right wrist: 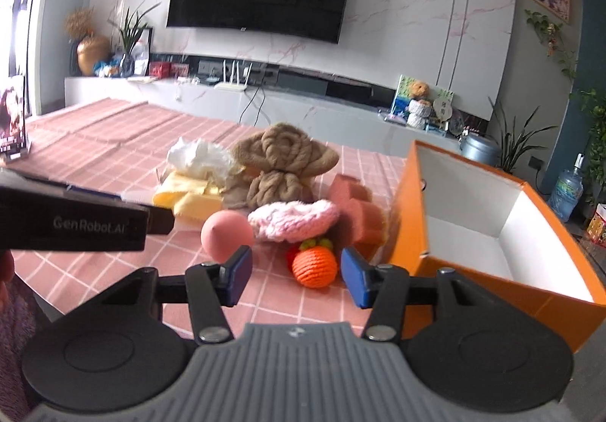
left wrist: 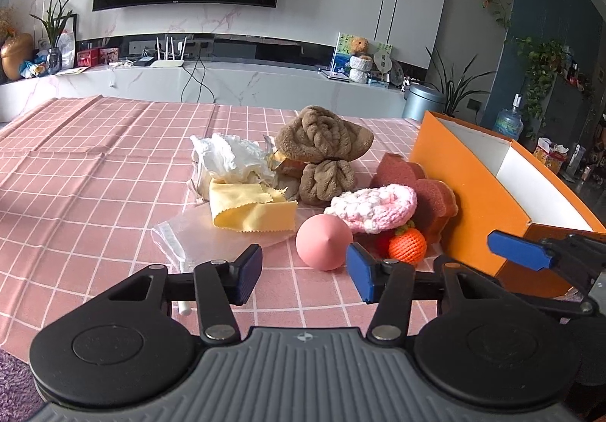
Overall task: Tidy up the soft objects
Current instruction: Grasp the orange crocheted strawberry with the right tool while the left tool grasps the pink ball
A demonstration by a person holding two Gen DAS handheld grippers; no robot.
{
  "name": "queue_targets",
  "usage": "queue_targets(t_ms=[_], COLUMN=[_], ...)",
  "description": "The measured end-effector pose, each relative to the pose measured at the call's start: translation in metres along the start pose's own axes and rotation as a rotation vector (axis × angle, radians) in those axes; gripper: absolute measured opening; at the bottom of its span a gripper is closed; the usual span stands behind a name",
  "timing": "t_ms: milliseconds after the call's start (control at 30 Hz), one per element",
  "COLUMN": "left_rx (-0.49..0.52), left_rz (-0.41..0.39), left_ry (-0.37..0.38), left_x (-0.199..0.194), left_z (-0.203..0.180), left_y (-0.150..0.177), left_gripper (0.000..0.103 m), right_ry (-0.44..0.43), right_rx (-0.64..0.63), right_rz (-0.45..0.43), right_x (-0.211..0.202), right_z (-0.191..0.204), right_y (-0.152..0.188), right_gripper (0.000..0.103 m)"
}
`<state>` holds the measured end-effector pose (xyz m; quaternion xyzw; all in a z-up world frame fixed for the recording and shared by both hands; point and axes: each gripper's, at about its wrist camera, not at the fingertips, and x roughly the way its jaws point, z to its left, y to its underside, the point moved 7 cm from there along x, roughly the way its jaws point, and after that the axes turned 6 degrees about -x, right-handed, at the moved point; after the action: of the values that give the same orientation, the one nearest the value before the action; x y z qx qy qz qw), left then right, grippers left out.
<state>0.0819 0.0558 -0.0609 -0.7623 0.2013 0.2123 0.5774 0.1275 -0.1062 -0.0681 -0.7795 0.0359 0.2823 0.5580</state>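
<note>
A pile of soft things lies on the pink checked tablecloth (left wrist: 94, 164). It holds a brown rolled towel (left wrist: 322, 138), a pink knitted piece (left wrist: 373, 208), red-brown sponges (left wrist: 435, 202), a yellow cloth (left wrist: 250, 210) and white tissue (left wrist: 227, 153). My left gripper (left wrist: 305, 272) is open, with a pink ball (left wrist: 324, 242) just ahead between its fingers. My right gripper (right wrist: 297, 272) is open around an orange crocheted ball (right wrist: 314, 267), its right pad close to the ball. The pads do not press on either ball. An orange box (right wrist: 413, 202) stands open to the right.
A clear plastic bag (left wrist: 178, 232) lies flat left of the pink ball. My left gripper's black body (right wrist: 75, 221) crosses the right wrist view at the left. Behind the table are a white TV bench (left wrist: 265, 81), a wall TV and plants.
</note>
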Motion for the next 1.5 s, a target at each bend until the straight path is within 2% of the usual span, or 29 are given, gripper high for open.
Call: queue_targets(t_ms=[300, 433, 667, 800, 867, 1033, 1100, 1233, 1300, 1500], left_rx=[-0.013, -0.003, 0.035, 0.045, 0.043, 0.04, 0.04, 0.051, 0.055, 0.04], left_rz=[0.045, 0.042, 0.092, 0.118, 0.13, 0.16, 0.164, 0.164, 0.158, 0.138], left_ry=[0.034, 0.048, 0.076, 0.09, 0.084, 0.091, 0.099, 0.123, 0.125, 0.124], left_x=[0.026, 0.036, 0.066, 0.08, 0.086, 0.1, 0.102, 0.103, 0.103, 0.097], left_z=[0.011, 0.009, -0.002, -0.008, -0.008, -0.009, -0.01, -0.014, -0.016, -0.015], left_y=[0.0, -0.004, -0.008, -0.007, -0.007, -0.005, -0.004, -0.004, -0.004, -0.005], left_gripper=[0.061, 0.066, 0.067, 0.068, 0.073, 0.073, 0.071, 0.058, 0.056, 0.053], right_ry=[-0.003, 0.005, 0.088, 0.107, 0.119, 0.121, 0.122, 0.115, 0.119, 0.101], right_rx=[-0.009, -0.009, -0.078, -0.084, -0.092, -0.08, -0.071, -0.07, -0.074, -0.071], right_rz=[0.059, 0.09, 0.126, 0.146, 0.149, 0.17, 0.171, 0.17, 0.166, 0.159], right_x=[0.035, 0.048, 0.076, 0.089, 0.094, 0.108, 0.112, 0.116, 0.116, 0.111], right_z=[0.007, 0.008, 0.008, 0.004, 0.003, 0.0, -0.001, -0.001, 0.0, 0.0], right_y=[0.003, 0.006, 0.009, 0.012, 0.012, 0.015, 0.016, 0.018, 0.018, 0.018], right_gripper=[0.049, 0.048, 0.047, 0.046, 0.046, 0.046, 0.047, 0.045, 0.042, 0.042])
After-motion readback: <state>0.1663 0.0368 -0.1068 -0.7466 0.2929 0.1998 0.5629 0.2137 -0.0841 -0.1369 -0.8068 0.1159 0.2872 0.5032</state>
